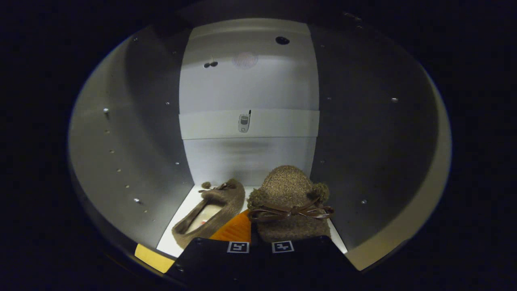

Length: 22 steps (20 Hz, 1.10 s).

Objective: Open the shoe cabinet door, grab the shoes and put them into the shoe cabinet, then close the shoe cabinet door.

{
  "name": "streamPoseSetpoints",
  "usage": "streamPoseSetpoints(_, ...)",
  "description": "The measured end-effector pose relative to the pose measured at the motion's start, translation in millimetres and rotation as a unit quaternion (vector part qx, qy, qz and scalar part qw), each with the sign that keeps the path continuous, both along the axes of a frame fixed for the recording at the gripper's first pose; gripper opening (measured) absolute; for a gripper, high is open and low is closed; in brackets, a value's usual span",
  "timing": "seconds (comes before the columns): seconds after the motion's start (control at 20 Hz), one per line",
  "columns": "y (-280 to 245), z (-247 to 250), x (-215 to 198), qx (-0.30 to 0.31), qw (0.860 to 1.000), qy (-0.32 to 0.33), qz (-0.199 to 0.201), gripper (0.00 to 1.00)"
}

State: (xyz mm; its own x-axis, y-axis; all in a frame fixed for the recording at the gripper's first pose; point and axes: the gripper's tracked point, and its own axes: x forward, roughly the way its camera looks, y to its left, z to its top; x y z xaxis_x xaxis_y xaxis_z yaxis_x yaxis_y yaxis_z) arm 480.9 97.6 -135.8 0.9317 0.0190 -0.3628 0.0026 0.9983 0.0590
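Inside the cabinet (133,133), the gripper (260,247) grasps a shoe (291,198) at 12 o'clock off its fingers. A second shoe (214,212) lies at 10 o'clock, just beside it.

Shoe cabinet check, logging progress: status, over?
Claw inside shoe cabinet, shut on right slipper. Left slipper already on cabinet floor beside it. Nothing in the way.

Fuzzy knitted cloth shoes (288,198), smooth matt cabinet walls (246,89)
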Motion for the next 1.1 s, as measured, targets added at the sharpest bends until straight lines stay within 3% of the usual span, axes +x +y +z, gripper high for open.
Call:
streamPoseSetpoints(0.3, 5, -33, 63, -0.027, 0.999, 0.032, -0.004, 0.06)
streamPoseSetpoints(0.55, 15, -82, 72, -0.023, 0.995, 0.100, 0.004, 0.08)
streamPoseSetpoints(0.65, 16, -82, 73, -0.030, 0.995, 0.097, 0.008, 0.14)
streamPoseSetpoints(1.0, 14, -60, 40, -0.002, 0.994, 0.105, 0.012, 0.80)
streamPoseSetpoints(1.1, 13, -51, 25, 0.004, 0.994, 0.106, 0.013, 0.93)
